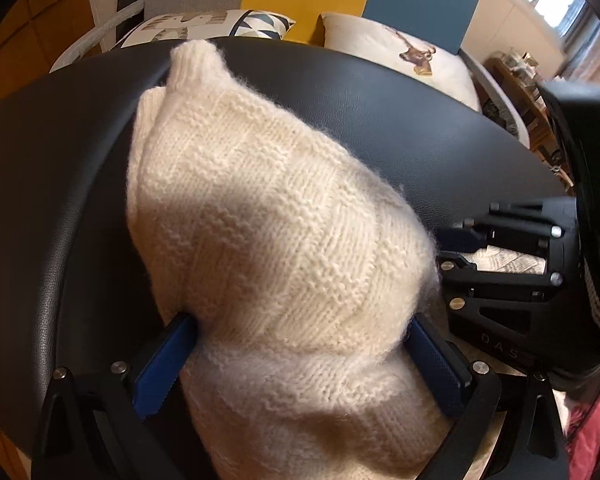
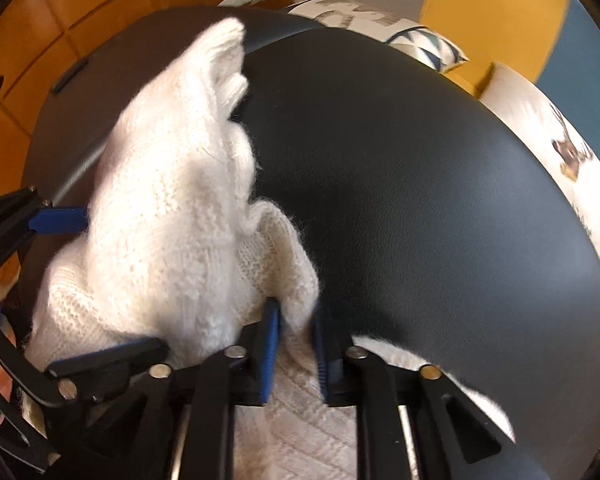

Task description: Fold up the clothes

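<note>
Cream knitted sweater [image 1: 268, 220] bunched on a black table [image 1: 400, 120], held by both grippers.

Left gripper [image 1: 300, 364]: blue pads spread wide, a thick fold of knit filling the gap. Right gripper [image 2: 296, 344]: pads nearly together, clamped on a thin sweater edge. Two cushions [image 1: 396, 48] lie beyond the table's far rim.

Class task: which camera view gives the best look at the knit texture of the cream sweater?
The left wrist view: the cream sweater fills the frame, stitches sharp. The right wrist view shows it blurred and overexposed, its stitches mostly lost.
</note>
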`<state>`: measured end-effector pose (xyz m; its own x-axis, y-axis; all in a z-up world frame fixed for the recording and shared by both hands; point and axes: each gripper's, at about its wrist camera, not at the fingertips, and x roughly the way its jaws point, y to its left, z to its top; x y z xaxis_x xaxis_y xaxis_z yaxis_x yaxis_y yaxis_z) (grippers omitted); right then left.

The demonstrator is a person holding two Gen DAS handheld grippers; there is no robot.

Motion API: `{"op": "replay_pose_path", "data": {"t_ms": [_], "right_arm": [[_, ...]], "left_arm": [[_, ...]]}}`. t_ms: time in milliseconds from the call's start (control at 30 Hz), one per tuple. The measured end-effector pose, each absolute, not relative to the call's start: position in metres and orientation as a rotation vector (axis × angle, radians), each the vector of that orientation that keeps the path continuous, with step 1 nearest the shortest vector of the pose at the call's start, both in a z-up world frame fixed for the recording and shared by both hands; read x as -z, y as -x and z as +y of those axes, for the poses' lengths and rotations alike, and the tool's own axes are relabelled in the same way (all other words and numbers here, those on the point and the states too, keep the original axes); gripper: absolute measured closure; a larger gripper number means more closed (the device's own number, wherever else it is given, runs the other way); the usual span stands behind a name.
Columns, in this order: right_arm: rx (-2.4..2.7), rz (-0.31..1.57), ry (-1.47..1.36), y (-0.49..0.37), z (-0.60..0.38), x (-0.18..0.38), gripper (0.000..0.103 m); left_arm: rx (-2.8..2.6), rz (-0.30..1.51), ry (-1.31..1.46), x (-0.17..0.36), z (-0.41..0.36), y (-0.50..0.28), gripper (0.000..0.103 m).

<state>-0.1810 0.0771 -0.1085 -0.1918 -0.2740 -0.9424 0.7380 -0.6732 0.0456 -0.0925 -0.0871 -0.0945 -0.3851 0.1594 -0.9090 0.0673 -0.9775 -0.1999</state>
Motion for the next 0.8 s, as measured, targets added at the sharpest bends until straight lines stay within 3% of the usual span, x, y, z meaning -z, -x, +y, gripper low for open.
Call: {"op": "replay_pose_path", "data": {"t_ms": [200, 367, 633, 800], "right_arm": [[2.094, 0.436, -1.450, 0.176, 0.117, 0.105, 0.095], [2.128, 0.147, -1.506, 0.183, 0.165, 0.112, 0.094], [2.174, 0.041, -1.466, 0.180, 0.190, 0.114, 0.093], [2.172, 0.011, -1.452, 0.183, 0.204, 0.113, 0.093]], "left_arm": [[-2.475, -0.414, 1.659, 0.092, -0.105, 0.085, 0.000], [-2.403, -0.568, 1.716, 0.082, -0.109, 0.089, 0.000], [-2.535, -0.289, 1.867, 0.067, -0.060, 0.121, 0.000], [-2.487, -0.403, 1.911, 0.063, -0.048, 0.143, 0.000]]}}
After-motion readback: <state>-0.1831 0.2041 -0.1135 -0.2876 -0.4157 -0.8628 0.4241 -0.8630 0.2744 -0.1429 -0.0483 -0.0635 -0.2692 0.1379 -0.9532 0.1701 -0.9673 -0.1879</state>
